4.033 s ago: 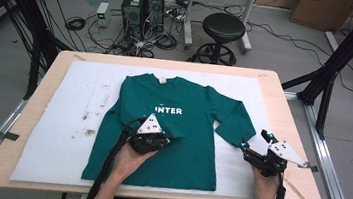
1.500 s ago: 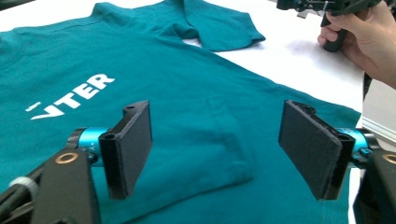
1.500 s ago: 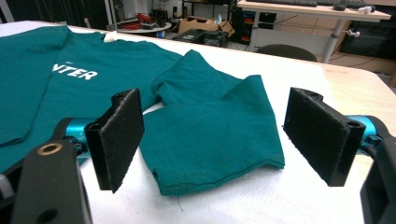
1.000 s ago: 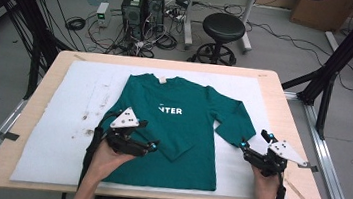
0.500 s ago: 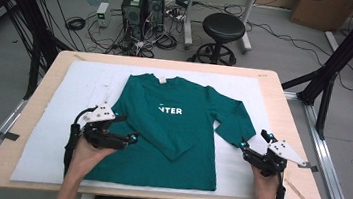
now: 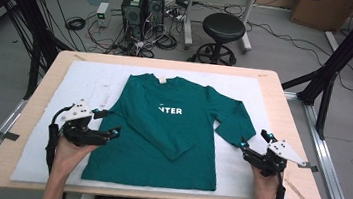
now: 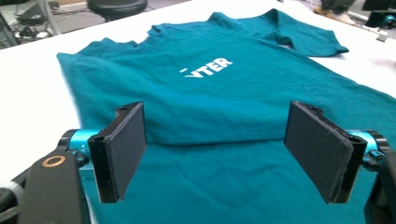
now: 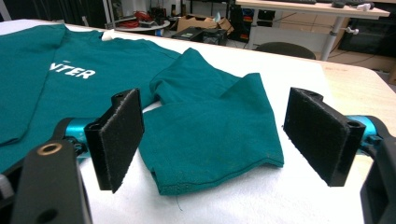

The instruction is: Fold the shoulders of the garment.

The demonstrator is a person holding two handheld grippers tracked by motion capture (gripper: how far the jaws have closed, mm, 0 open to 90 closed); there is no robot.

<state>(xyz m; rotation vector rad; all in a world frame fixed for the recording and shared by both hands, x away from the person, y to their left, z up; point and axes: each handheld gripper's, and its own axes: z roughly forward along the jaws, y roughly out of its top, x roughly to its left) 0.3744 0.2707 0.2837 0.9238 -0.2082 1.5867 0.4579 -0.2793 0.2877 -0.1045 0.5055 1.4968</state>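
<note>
A teal long-sleeved shirt (image 6: pixel 151 127) with white lettering (image 6: pixel 170 110) lies flat, front up, on a white mat (image 6: pixel 85 84). One sleeve (image 6: pixel 162 140) is folded diagonally across the front and covers the start of the lettering. The other sleeve (image 6: pixel 232 121) is folded back at the shirt's right side. Its cuff (image 8: pixel 210 158) lies just ahead of my right gripper (image 6: pixel 254 139) (image 8: pixel 215 135), which stands open. At the shirt's left edge my left gripper (image 6: pixel 110 122) (image 7: pixel 224 140) is also open, low over the teal cloth (image 7: pixel 233 88), with nothing between its pads.
The mat covers most of a wooden table (image 6: pixel 292 123). Beyond the far edge, on the floor, stand a black stool (image 6: pixel 222 29), computer towers (image 6: pixel 142 2) and loose cables. Black frame posts (image 6: pixel 340 58) rise at both sides of the table.
My left gripper has moved left from the middle of the shirt to its left edge, leaving the sleeve folded across the front. The right gripper has stayed where it was.
</note>
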